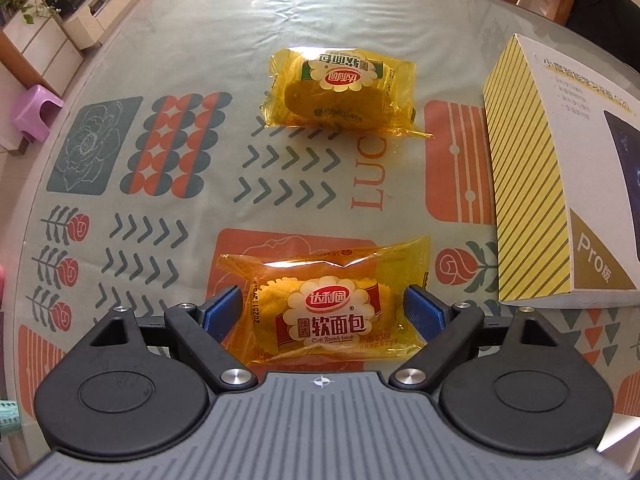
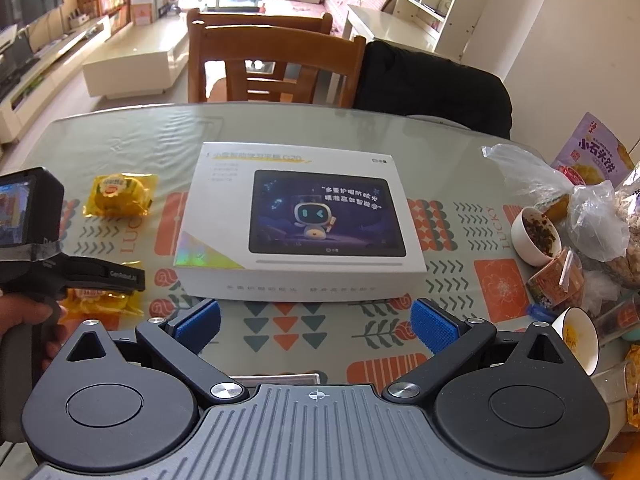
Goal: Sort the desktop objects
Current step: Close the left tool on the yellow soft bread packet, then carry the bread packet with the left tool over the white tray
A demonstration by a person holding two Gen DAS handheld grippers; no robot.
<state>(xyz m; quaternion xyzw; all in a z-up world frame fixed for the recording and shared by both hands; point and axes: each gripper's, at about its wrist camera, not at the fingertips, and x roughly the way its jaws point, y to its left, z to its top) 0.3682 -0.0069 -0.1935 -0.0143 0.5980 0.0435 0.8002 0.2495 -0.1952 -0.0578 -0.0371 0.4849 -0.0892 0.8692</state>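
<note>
Two yellow-wrapped soft bread packets lie on the patterned table. In the left wrist view the near packet (image 1: pixel 326 308) sits between the blue pads of my open left gripper (image 1: pixel 323 308), which straddle it without squeezing. The far packet (image 1: pixel 340 92) lies further ahead. A white tablet box (image 1: pixel 560 184) stands at the right. In the right wrist view my right gripper (image 2: pixel 316 326) is open and empty just in front of the tablet box (image 2: pixel 300 220). The far packet (image 2: pixel 120 195) and the near packet (image 2: pixel 100 300) show at the left, under the left gripper (image 2: pixel 120 278).
At the table's right edge are a white bowl of dark bits (image 2: pixel 534 236), a second bowl (image 2: pixel 580 340), plastic bags (image 2: pixel 592 212) and a purple snack bag (image 2: pixel 596 152). Wooden chairs (image 2: pixel 276 64) stand behind the far table edge.
</note>
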